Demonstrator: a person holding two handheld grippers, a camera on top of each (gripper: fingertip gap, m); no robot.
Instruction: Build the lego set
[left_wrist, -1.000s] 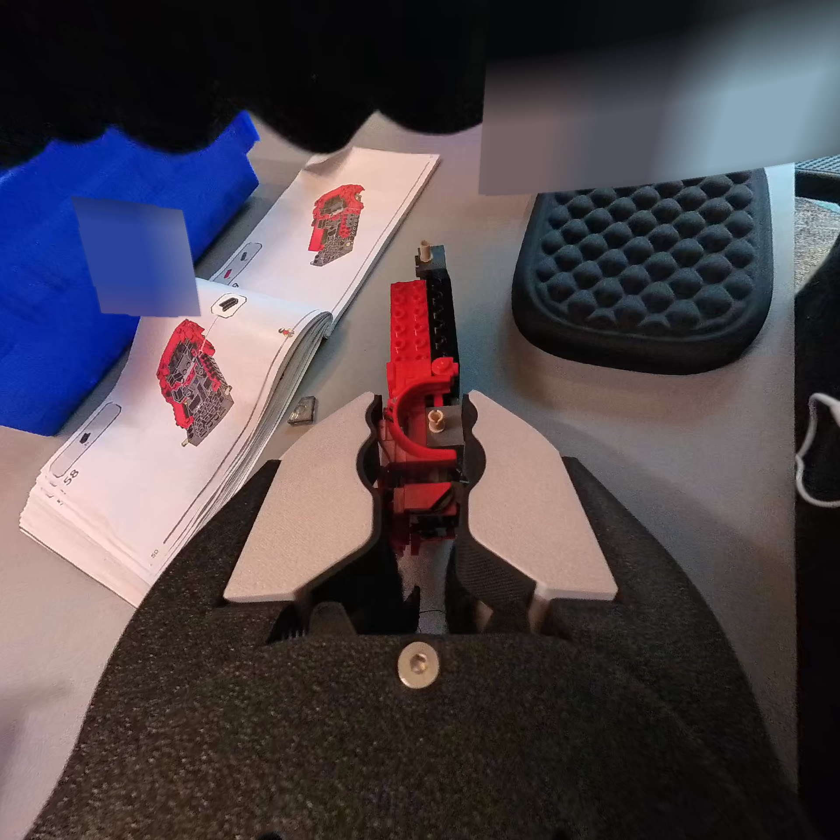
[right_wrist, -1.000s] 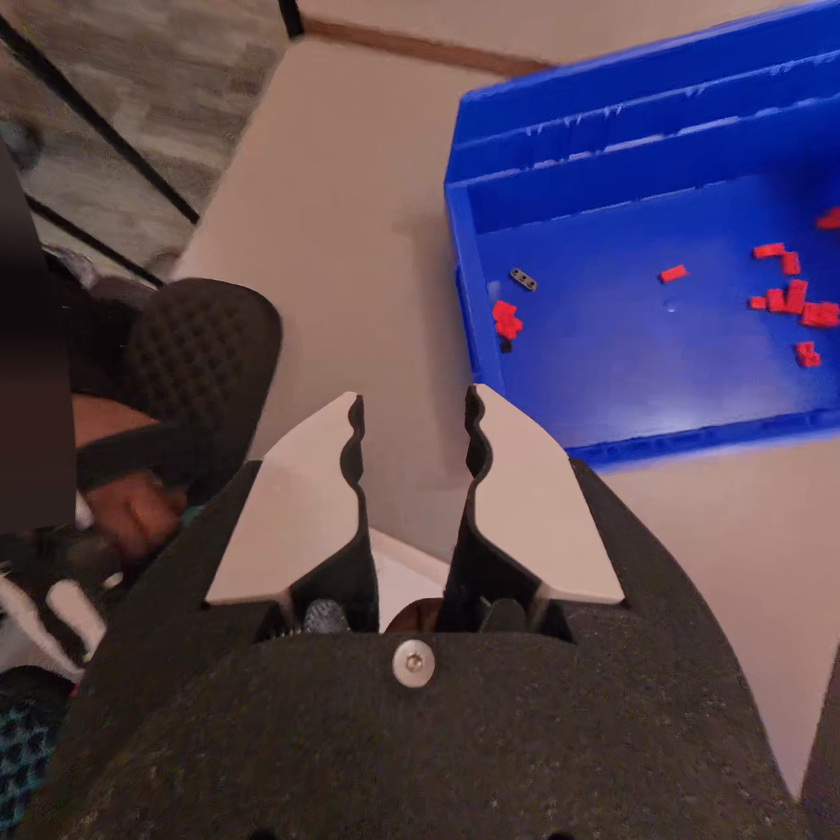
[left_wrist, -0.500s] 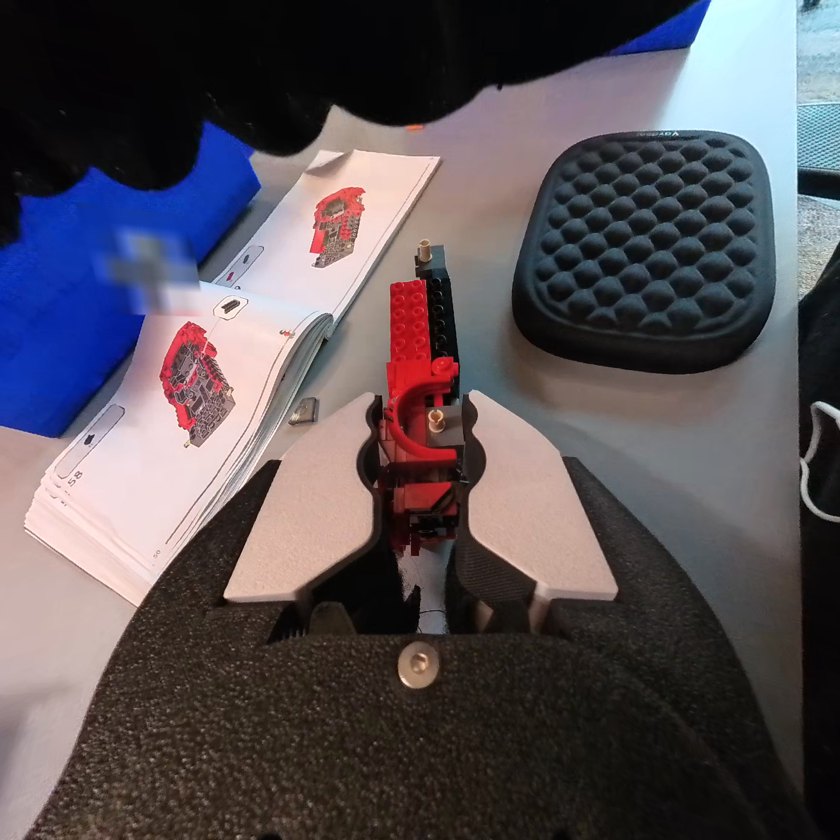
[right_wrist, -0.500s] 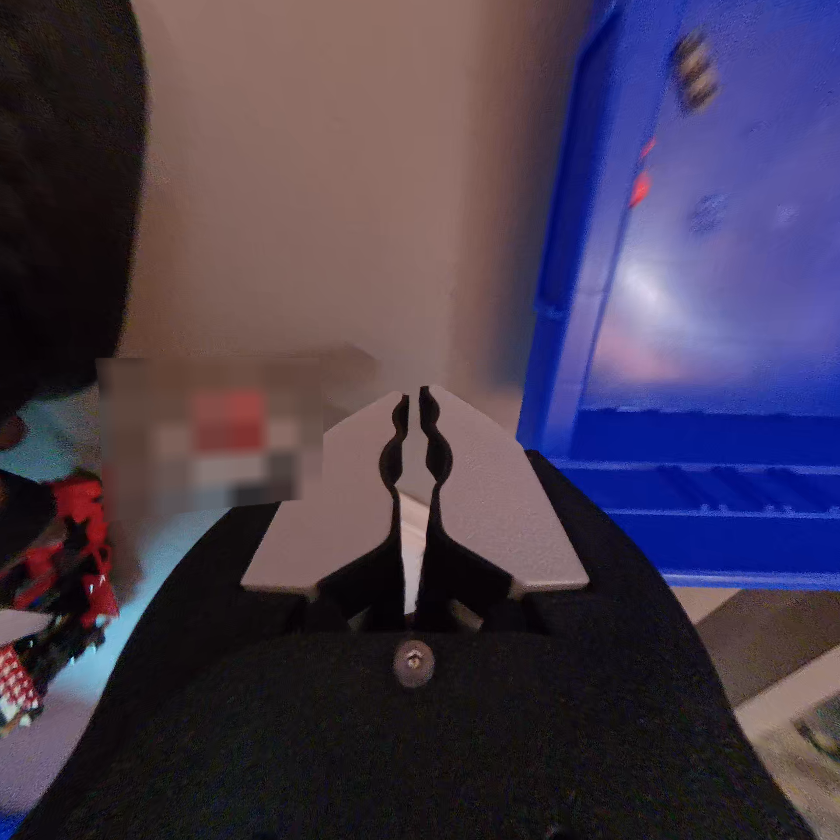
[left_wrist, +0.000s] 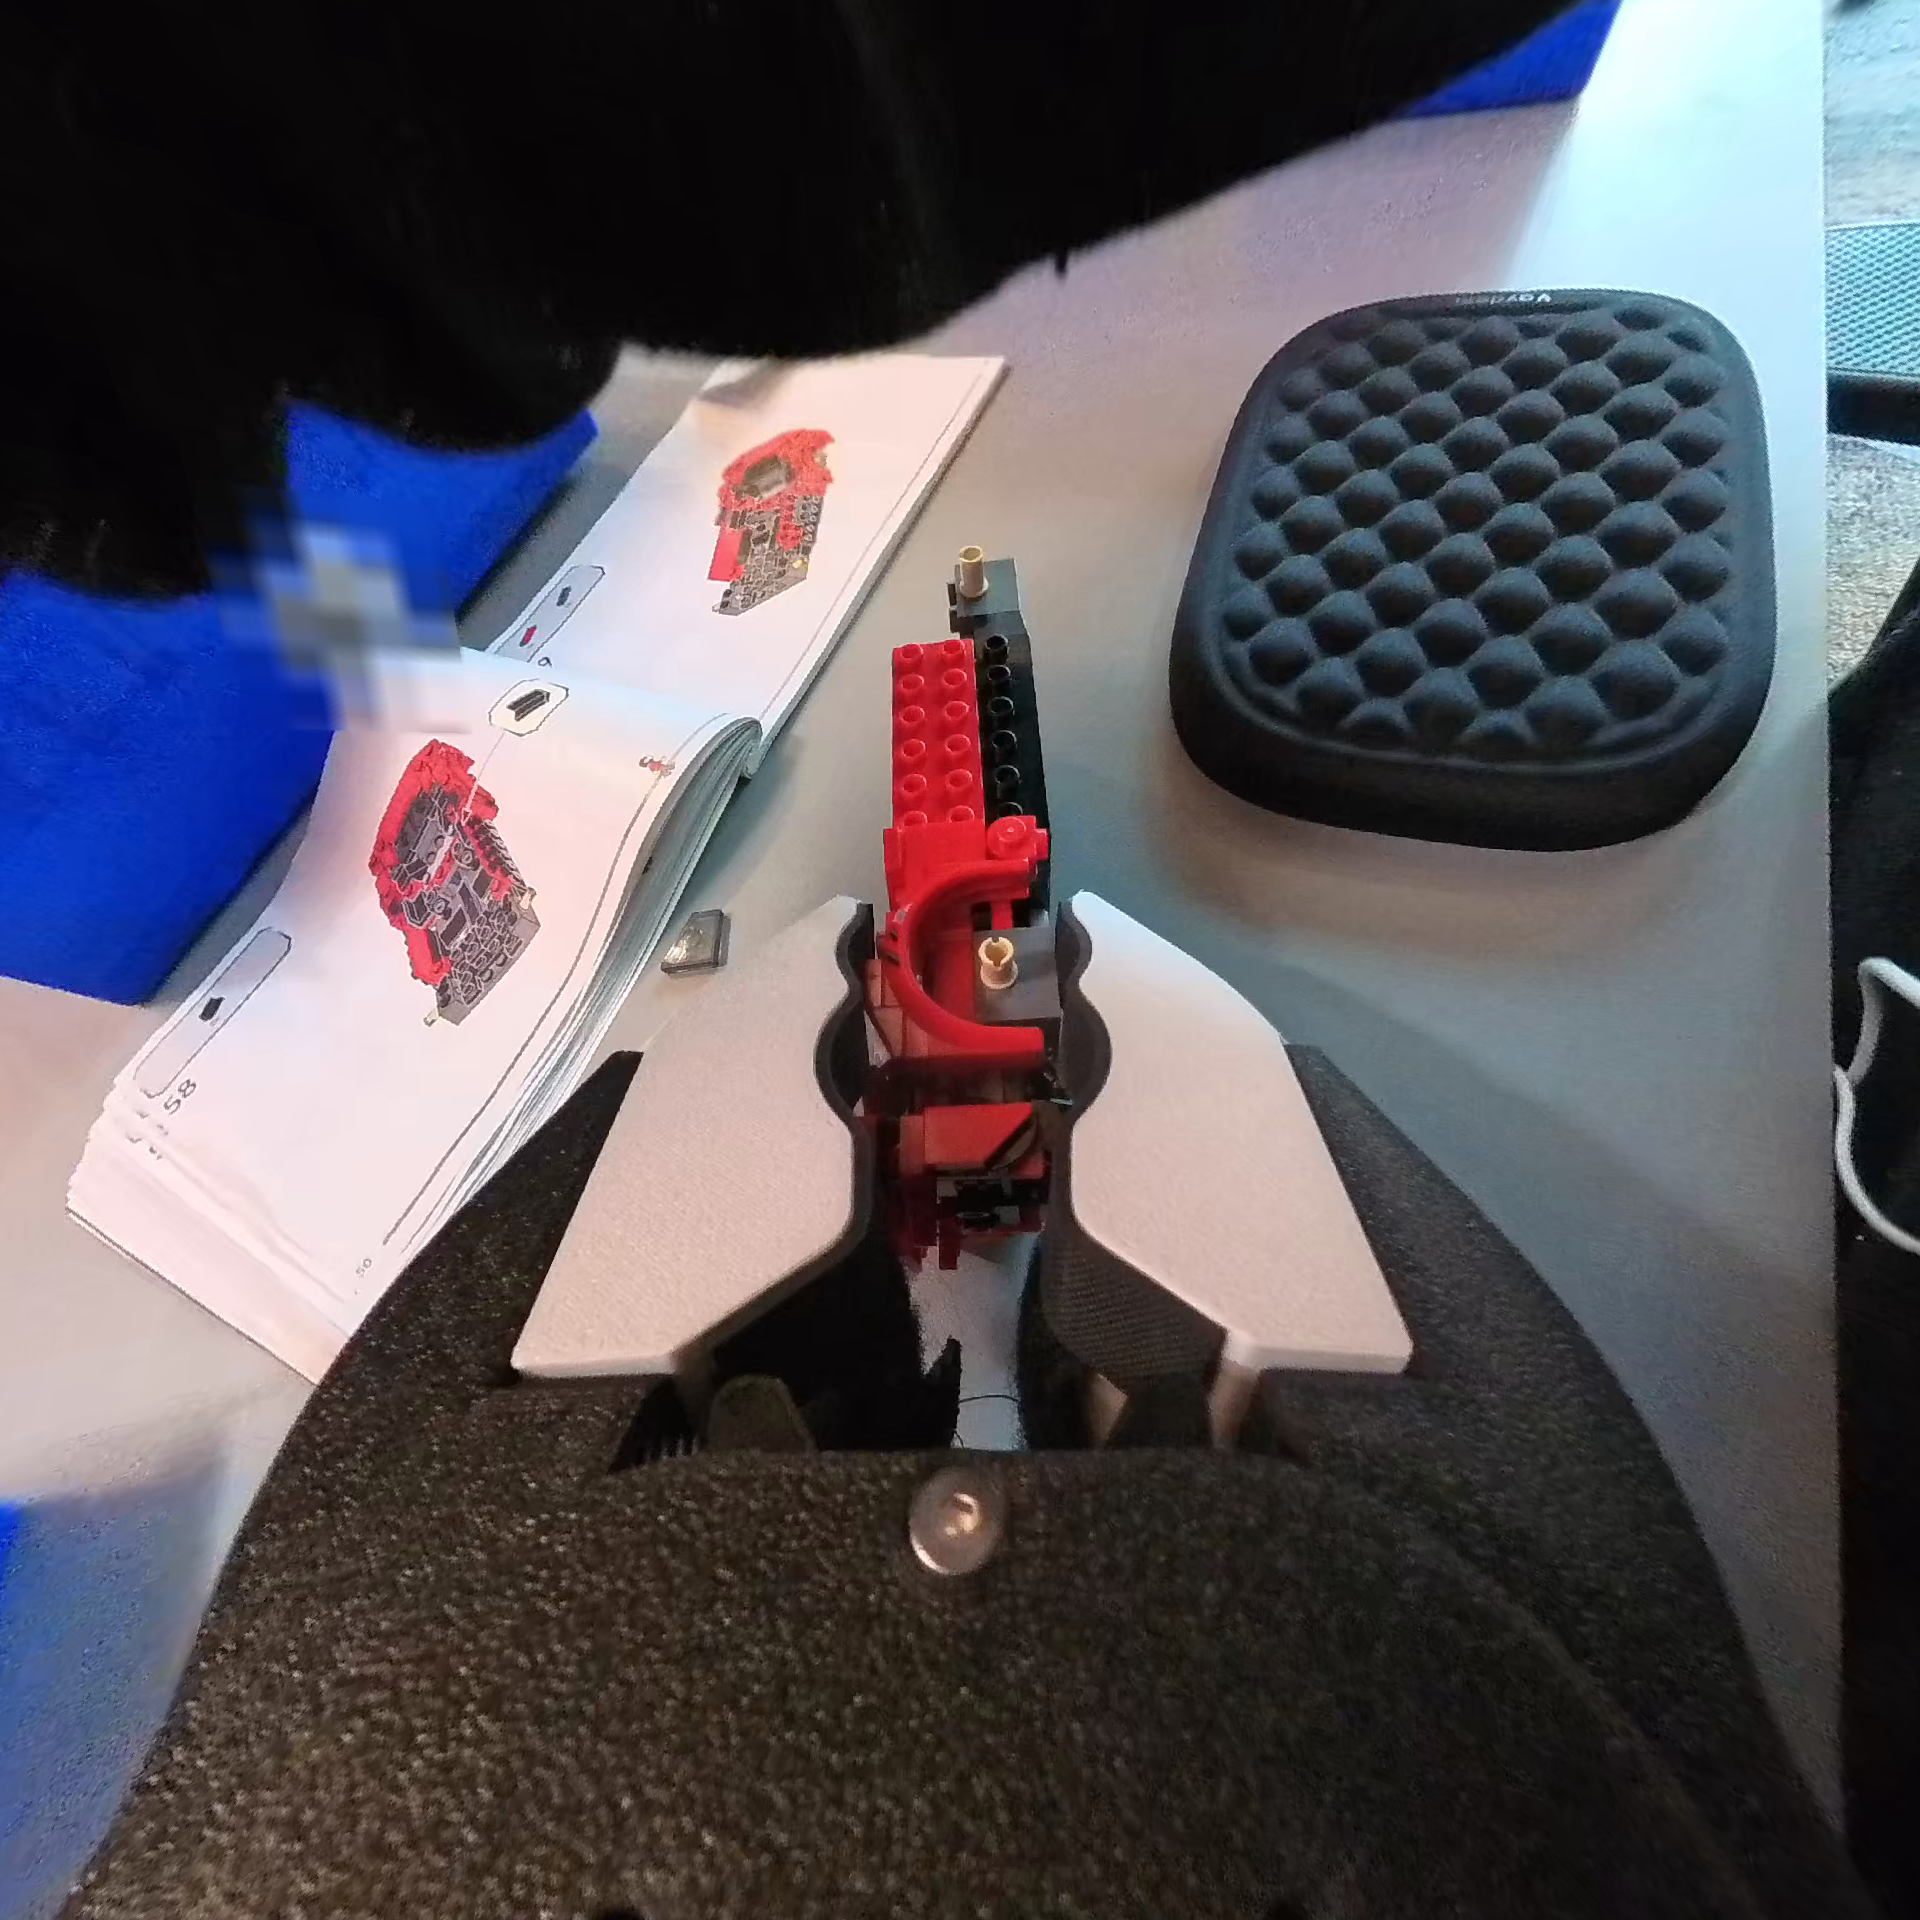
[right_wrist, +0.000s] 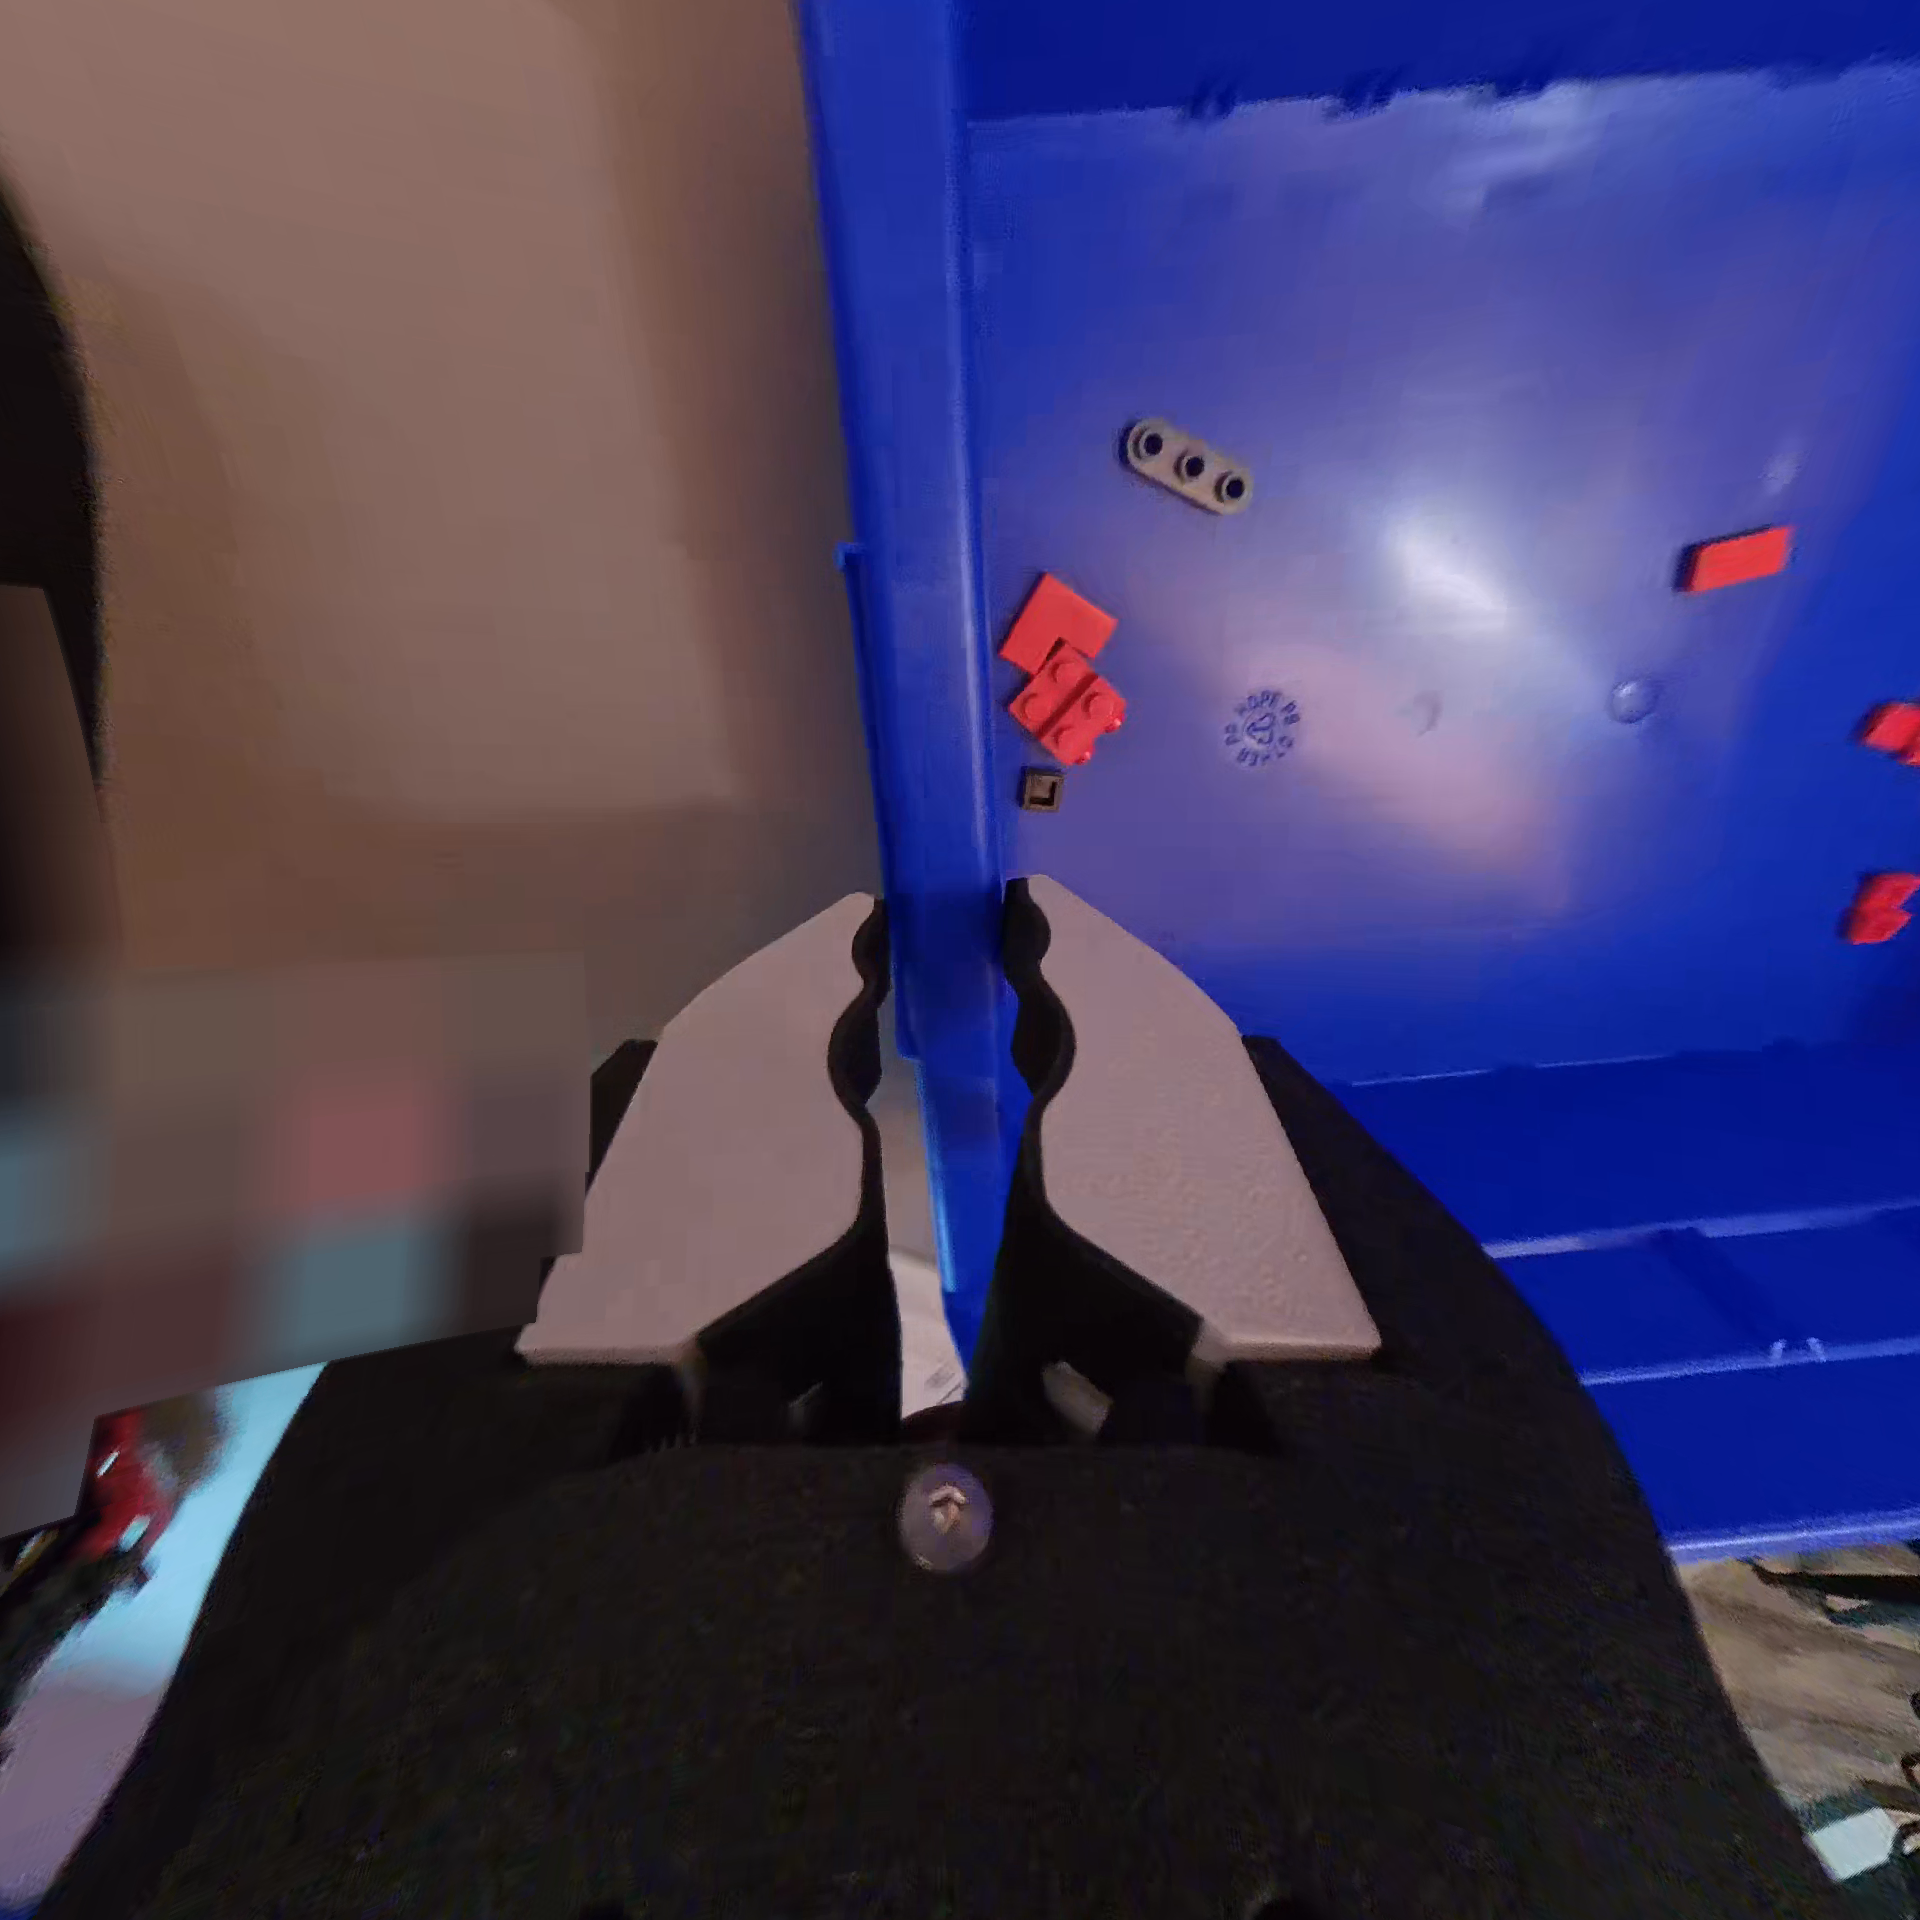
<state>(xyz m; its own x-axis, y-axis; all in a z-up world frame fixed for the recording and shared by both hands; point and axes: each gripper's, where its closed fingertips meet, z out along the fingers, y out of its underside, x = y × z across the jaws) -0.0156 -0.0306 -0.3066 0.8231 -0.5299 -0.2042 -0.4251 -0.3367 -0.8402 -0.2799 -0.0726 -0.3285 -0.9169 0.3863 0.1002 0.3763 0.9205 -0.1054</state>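
Cool light falls on the table (left_wrist: 1299, 1039) in the sharp left wrist view; a black shape darkens its top. The dimmer, warmer right wrist view blurs at the edges, glare whitening the bin (right_wrist: 1455, 582) floor.

Office-type desk (left_wrist: 1299, 987), wrist-rest pad (left_wrist: 1475, 561), parts bin (right_wrist: 1455, 312), instr. booklet (left_wrist: 343, 1039)

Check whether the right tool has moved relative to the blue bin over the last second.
Yes. The right tool has closed in on the blue bin; the bin's left wall now sits between its fingers, with loose red bricks just beyond.
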